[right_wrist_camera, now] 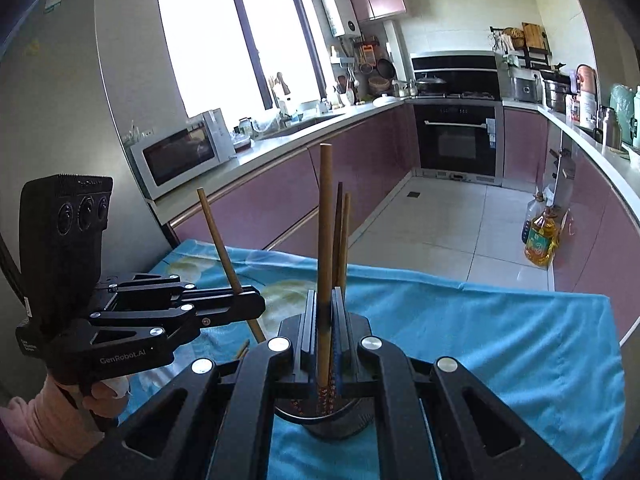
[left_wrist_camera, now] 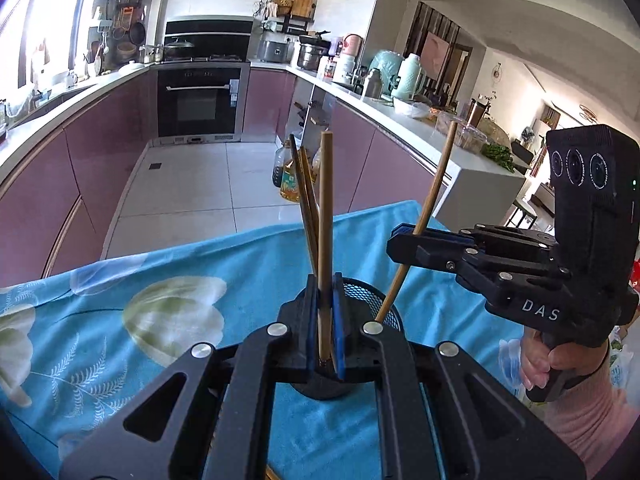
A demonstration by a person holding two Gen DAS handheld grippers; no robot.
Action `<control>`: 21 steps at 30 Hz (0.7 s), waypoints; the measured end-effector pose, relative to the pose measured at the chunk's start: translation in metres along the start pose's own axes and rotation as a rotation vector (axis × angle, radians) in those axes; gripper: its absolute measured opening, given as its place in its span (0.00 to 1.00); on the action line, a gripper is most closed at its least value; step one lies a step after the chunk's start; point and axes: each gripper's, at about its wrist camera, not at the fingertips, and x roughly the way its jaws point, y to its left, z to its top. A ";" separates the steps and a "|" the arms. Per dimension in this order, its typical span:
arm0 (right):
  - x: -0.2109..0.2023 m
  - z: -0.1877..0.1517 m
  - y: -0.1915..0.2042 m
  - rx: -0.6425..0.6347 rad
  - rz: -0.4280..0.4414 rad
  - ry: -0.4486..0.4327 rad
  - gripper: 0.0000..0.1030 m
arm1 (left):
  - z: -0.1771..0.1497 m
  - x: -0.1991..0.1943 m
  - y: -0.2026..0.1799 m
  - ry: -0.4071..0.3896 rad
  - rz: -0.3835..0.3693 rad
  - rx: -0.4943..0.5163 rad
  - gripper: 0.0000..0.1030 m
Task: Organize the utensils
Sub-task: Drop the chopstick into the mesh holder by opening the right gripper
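On the surface (left_wrist_camera: 120, 280), covered with a smooth blue flowered cloth, a round black mesh holder (left_wrist_camera: 370, 300) is seen at 6 o'clock. One slim bamboo chopstick is pinched by each tool: left tool (left_wrist_camera: 326, 320), right tool (right_wrist_camera: 324, 320). The right chopstick (left_wrist_camera: 420, 220) is tilted toward 1 o'clock over the rim; it may be caught on the mesh and slip.

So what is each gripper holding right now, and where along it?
Left gripper: a chopstick, pinched on its lower half. Right gripper: a second chopstick, pinched near the middle. Both stand roughly upright.
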 end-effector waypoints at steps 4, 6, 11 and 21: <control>0.013 0.000 -0.002 0.005 -0.014 0.044 0.06 | -0.002 0.015 0.006 0.011 0.012 -0.006 0.07; 0.017 -0.001 -0.004 0.012 -0.016 0.051 0.06 | -0.004 0.018 0.012 0.015 0.018 -0.011 0.08; 0.019 -0.004 -0.002 0.025 -0.022 0.045 0.07 | -0.008 0.025 0.019 0.023 0.035 -0.016 0.08; -0.001 -0.014 0.008 0.026 0.001 -0.006 0.23 | -0.031 -0.006 0.021 -0.052 0.085 -0.038 0.18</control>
